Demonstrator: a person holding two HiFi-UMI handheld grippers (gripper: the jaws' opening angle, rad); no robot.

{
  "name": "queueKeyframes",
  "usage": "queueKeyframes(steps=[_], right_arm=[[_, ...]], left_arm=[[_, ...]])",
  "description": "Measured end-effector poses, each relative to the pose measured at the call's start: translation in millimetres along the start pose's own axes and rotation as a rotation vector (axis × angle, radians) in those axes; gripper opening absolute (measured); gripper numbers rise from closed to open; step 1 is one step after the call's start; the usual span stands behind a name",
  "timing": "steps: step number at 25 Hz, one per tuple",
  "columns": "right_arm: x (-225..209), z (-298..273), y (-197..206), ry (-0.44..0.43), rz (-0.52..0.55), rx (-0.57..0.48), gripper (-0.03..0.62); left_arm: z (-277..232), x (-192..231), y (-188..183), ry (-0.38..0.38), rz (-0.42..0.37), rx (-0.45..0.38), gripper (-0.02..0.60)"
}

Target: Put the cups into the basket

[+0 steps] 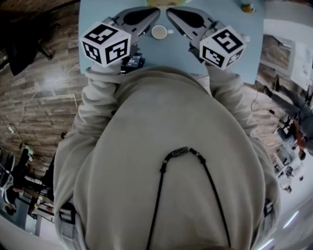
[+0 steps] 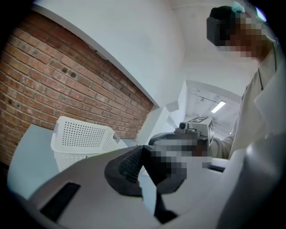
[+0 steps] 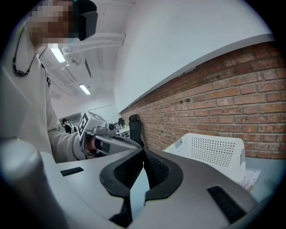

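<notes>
A white cup [image 1: 159,32] stands on the light blue table [image 1: 244,39], its handle to the right. It sits just nearer than the tips of both grippers, which point toward each other over the table's far side. My left gripper [image 1: 155,10] is shut, with nothing between its pads [image 2: 129,165]. My right gripper [image 1: 168,10] is shut and empty too, its tips meeting [image 3: 143,152]. A white perforated basket [image 2: 82,136] stands on the table by the brick wall; it also shows in the right gripper view as the basket [image 3: 210,150]. Neither gripper touches the cup.
My beige-sleeved torso fills most of the head view and hides the near table edge. A small yellow object [image 1: 248,7] lies at the table's far right. A black item [image 1: 132,61] sits below the left gripper. A printed sheet [image 3: 248,179] lies beside the basket.
</notes>
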State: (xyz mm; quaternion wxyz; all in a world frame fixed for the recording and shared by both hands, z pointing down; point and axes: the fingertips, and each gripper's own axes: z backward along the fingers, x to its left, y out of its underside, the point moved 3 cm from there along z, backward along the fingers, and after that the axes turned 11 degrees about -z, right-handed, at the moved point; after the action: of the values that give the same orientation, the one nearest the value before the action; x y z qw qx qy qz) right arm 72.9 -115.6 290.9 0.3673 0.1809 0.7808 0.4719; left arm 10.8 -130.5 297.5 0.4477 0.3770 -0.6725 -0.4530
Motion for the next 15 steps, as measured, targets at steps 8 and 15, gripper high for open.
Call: queueKeyframes(steps=[8,15], right_arm=[[-5,-11,5,-0.009,-0.006,0.021,0.012],[-6,-18,12,-0.007,0.004,0.048,0.012]], left_arm=[[-1,4,9,-0.014,0.013,0.009,-0.003],[5,11,14,-0.036,0.027,0.009,-0.003]])
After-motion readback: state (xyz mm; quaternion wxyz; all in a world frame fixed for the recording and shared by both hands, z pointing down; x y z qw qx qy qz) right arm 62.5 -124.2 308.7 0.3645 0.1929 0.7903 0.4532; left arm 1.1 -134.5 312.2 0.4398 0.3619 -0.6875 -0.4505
